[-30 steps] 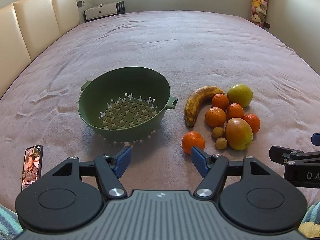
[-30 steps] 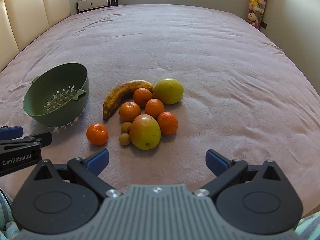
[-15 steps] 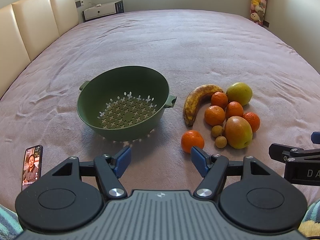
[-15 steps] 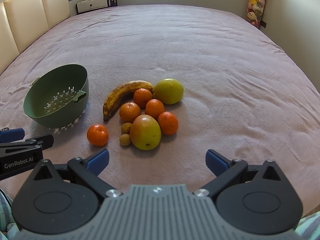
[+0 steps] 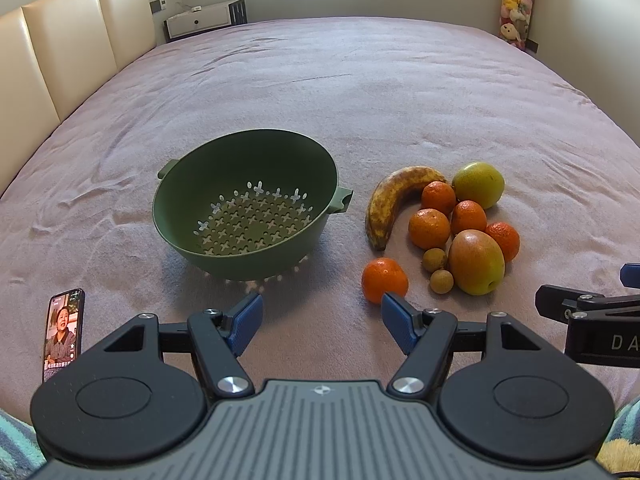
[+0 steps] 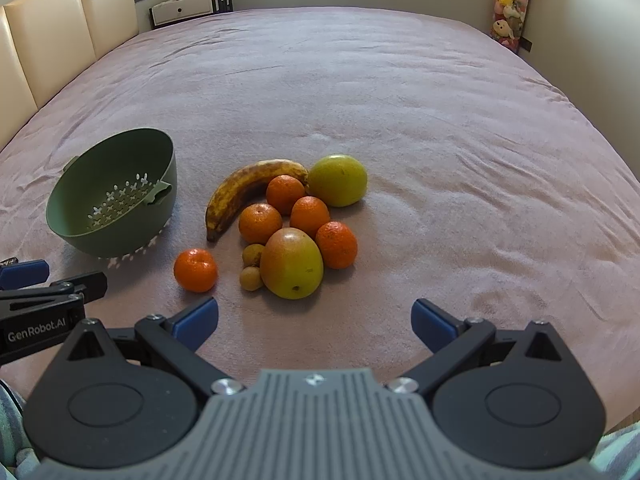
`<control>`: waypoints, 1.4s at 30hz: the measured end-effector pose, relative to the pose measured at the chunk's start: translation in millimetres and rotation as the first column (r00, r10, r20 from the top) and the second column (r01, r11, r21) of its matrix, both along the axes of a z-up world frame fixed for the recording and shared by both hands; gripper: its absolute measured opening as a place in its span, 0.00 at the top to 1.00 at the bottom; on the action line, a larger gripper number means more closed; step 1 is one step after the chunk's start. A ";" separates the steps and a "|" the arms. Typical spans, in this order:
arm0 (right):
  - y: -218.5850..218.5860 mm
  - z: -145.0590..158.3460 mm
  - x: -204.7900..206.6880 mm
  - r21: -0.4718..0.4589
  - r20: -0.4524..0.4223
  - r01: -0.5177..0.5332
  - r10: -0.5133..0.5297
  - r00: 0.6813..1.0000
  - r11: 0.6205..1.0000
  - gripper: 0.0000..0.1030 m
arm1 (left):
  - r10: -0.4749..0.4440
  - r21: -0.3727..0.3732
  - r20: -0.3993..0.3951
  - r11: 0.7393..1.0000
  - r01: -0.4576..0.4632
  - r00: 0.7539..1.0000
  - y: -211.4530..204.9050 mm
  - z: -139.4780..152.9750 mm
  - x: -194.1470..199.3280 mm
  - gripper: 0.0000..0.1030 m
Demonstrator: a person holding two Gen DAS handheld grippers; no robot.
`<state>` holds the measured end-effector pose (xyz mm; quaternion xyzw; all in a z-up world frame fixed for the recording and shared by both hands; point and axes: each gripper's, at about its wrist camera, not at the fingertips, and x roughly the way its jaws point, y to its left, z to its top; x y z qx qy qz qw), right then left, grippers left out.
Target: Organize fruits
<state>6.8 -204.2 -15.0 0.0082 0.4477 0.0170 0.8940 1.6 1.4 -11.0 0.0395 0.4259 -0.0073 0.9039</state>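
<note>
Soft daylight from the far wall, sharp focus, fisheye-curved edges.

Black gripper (image 6: pixel 315 320), blue fingers (image 6: pixel 196 322), silver screws.

I see a wide bed (image 5: pixel 360 92) under a mauve cover, rumpled in places. A green colander (image 5: pixel 246 204) sits on it, tilted, with nothing inside; I take it as my landmark. Near its handle on the side away from the headboard lies a spotted banana (image 5: pixel 394 200), and past that a cluster touching one another: four tangerines (image 6: pixel 260 223), a green apple (image 6: pixel 338 180), a mango (image 6: pixel 292 263) and two small brown fruits (image 6: pixel 251 278). One more tangerine (image 5: pixel 385 280) lies alone, nearer me than the banana. A phone (image 5: pixel 63 332) with a lit screen lies on the colander's opposite side, close to me
</note>
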 end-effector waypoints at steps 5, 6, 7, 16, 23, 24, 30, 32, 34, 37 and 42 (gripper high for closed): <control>-0.8 -5.9 4.1 0.004 -0.001 -0.007 0.007 1.000 1.000 0.04 | -0.016 -0.008 -0.012 1.000 0.016 1.000 -3.5 -4.0 2.0 0.24; -1.6 -7.5 5.2 0.010 0.002 -0.011 0.011 1.000 1.000 0.04 | -0.020 -0.013 -0.015 1.000 0.020 1.000 -4.2 -4.9 3.2 0.26; -2.7 -9.0 6.2 0.021 0.007 -0.014 0.014 1.000 1.000 0.04 | -0.026 -0.019 -0.020 1.000 0.025 0.999 -5.1 -5.5 4.8 0.28; -6.5 -23.0 23.4 0.035 0.031 -0.068 0.067 0.997 0.997 0.19 | -0.092 -0.115 -0.069 0.990 0.083 0.993 -13.3 -16.3 21.4 0.60; -6.8 -38.6 48.7 0.108 -0.033 -0.056 0.060 0.998 0.993 0.32 | -0.070 -0.169 -0.098 0.984 0.053 0.993 -14.8 -30.7 42.0 0.60; -5.9 -41.0 53.1 0.118 -0.040 -0.052 0.057 0.998 0.992 0.32 | -0.059 -0.180 -0.107 0.983 0.039 0.993 -14.0 -33.4 46.0 0.58; -5.1 -58.6 75.9 0.156 -0.074 -0.021 0.033 0.997 0.987 0.34 | -0.060 -0.227 -0.118 0.973 0.032 0.991 -14.8 -52.6 64.6 0.50; -8.3 -64.0 80.6 0.184 -0.087 -0.006 0.022 0.996 0.983 0.34 | -0.057 -0.246 -0.134 0.969 0.022 0.989 -13.3 -59.5 69.2 0.50; -10.5 -68.5 84.0 0.206 -0.093 0.001 0.019 0.996 0.978 0.34 | -0.056 -0.255 -0.145 0.967 0.018 0.988 -12.7 -65.7 72.7 0.49; -12.1 -75.0 87.7 0.219 -0.103 0.009 0.013 0.995 0.976 0.34 | -0.044 -0.229 -0.144 0.973 0.010 0.989 -14.4 -74.7 77.1 0.45; -16.4 -87.0 94.6 0.260 -0.132 0.046 -0.012 0.991 0.965 0.34 | -0.047 -0.211 -0.137 0.977 0.017 0.989 -18.1 -84.5 85.1 0.39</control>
